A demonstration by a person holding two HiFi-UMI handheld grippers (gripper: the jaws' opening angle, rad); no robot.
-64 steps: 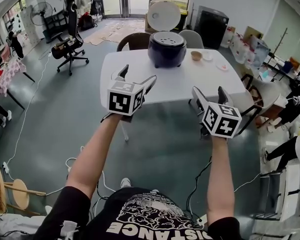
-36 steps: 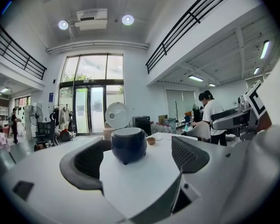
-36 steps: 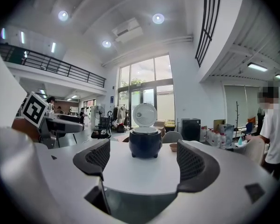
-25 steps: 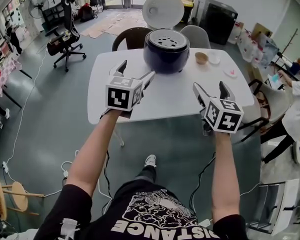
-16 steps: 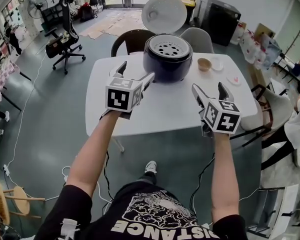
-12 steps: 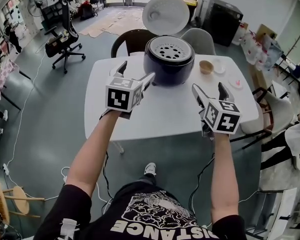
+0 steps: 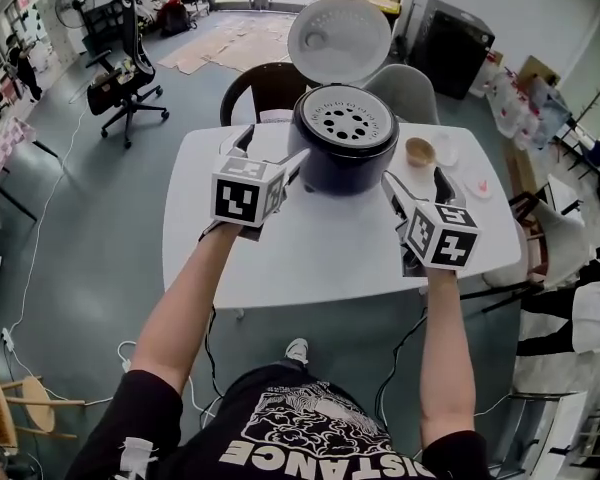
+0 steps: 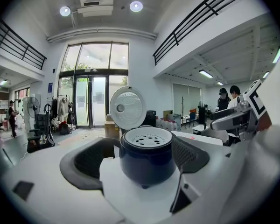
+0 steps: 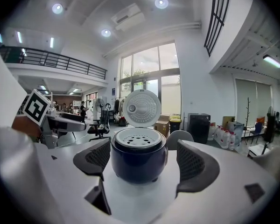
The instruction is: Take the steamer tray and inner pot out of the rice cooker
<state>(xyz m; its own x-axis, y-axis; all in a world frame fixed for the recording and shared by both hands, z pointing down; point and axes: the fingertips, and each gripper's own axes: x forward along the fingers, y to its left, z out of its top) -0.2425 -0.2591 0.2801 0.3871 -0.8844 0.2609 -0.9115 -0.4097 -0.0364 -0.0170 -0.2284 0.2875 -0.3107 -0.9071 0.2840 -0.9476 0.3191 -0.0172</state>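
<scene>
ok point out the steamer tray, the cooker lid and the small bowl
steamer tray (image 7: pixel 346 123), head view, perforated middle
rice cooker lid (image 7: pixel 338 24), head view, inner face
small bowl (image 7: pixel 419 151), head view, its inside

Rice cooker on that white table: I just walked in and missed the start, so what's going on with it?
A person aims the left hand-held gripper and the right hand-held gripper, both open and empty, at the dark blue rice cooker on the white table. Its lid stands open, and the perforated steamer tray sits in its top. Neither touches it; nothing is out yet.
</scene>
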